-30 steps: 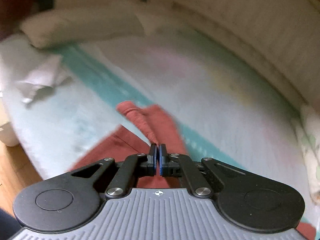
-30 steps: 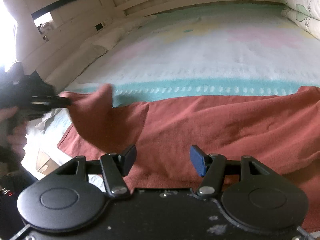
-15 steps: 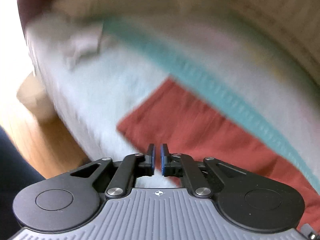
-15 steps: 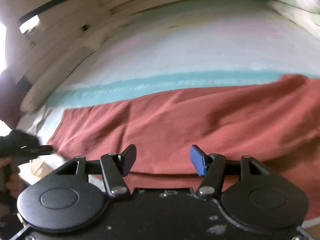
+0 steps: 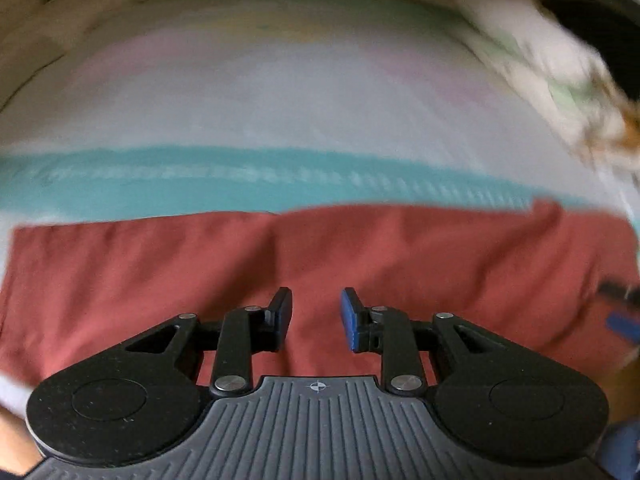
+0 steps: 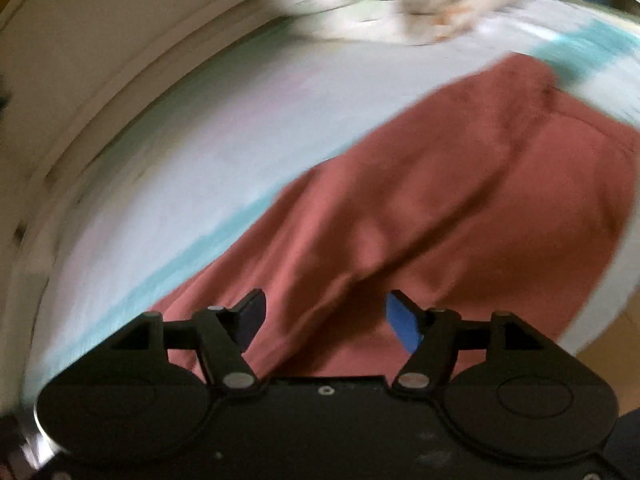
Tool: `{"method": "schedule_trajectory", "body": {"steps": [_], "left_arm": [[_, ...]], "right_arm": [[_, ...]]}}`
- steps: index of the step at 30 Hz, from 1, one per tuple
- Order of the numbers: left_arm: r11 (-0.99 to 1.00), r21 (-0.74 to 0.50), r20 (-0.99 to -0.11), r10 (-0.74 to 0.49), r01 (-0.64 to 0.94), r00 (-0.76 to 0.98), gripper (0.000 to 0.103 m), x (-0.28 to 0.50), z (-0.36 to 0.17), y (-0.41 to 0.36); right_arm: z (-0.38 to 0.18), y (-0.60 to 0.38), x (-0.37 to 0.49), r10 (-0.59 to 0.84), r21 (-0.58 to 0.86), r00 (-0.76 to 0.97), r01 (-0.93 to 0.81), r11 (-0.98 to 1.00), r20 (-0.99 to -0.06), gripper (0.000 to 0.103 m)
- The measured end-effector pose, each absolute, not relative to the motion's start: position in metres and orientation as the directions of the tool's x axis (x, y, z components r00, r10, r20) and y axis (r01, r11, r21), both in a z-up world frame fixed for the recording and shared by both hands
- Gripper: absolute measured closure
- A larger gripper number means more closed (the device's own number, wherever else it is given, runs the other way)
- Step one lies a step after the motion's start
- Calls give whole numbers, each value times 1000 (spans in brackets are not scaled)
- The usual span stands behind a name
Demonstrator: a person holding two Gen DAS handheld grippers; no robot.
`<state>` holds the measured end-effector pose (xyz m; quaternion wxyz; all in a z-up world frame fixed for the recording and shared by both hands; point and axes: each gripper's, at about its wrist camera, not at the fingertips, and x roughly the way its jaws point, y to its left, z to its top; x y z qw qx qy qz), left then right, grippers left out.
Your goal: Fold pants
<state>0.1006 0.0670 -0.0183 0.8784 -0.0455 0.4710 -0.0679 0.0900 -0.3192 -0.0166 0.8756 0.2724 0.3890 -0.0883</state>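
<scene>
The rust-red pants [image 5: 320, 256] lie flat in a long band across the near side of the bed. My left gripper [image 5: 316, 318] is open and empty, above the middle of the band. In the right wrist view the pants [image 6: 440, 200] run diagonally toward the upper right. My right gripper [image 6: 324, 318] is open and empty over them. Part of the right gripper shows as a blur at the right edge of the left wrist view [image 5: 622, 312]. Both views are motion-blurred.
The bed has a pale blanket with a teal stripe [image 5: 240, 178] just beyond the pants. A white patterned quilt [image 5: 552, 68] is piled at the far right, and it also shows in the right wrist view [image 6: 400, 4]. A cream panelled wall [image 6: 100, 60] borders the bed.
My left gripper let go of the pant leg, opened and swung right to face along the pants. The leg now lies flat. My right gripper swung right, still open.
</scene>
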Motion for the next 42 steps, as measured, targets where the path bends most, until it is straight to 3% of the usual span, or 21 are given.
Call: {"method": "schedule_trajectory", "body": {"steps": [4, 16, 18, 20, 21, 27, 31, 37, 42], "left_arm": [[984, -128, -880, -169, 120, 445, 77, 106, -48, 51], [980, -164, -857, -200, 117, 474, 75, 108, -52, 50], [981, -157, -858, -193, 116, 475, 75, 105, -50, 49], [982, -151, -858, -189, 117, 477, 75, 105, -53, 45], [982, -152, -858, -189, 116, 477, 75, 105, -53, 46], [973, -216, -847, -227, 78, 481, 75, 101, -44, 60], [966, -246, -806, -247, 76, 538, 75, 96, -26, 69], [963, -231, -781, -270, 142, 562, 74, 89, -19, 61], [954, -205, -836, -288, 220, 467, 74, 87, -45, 42]], "right_arm": [[-26, -348, 94, 9, 441, 668, 481, 757, -744, 33], [-54, -402, 109, 9, 587, 696, 598, 546, -718, 38], [-54, -404, 114, 16, 597, 704, 588, 546, -710, 53], [-53, -404, 117, 35, 609, 711, 574, 547, -702, 93], [-51, -403, 118, 33, 603, 710, 573, 555, -704, 95], [13, -383, 99, -58, 485, 775, 450, 750, -629, 98], [46, -378, 57, -78, 464, 794, 429, 775, -603, 99], [-10, -385, 38, -84, 350, 585, 588, 729, -807, 98], [-37, -388, 46, -69, 321, 524, 616, 719, -849, 98]]}}
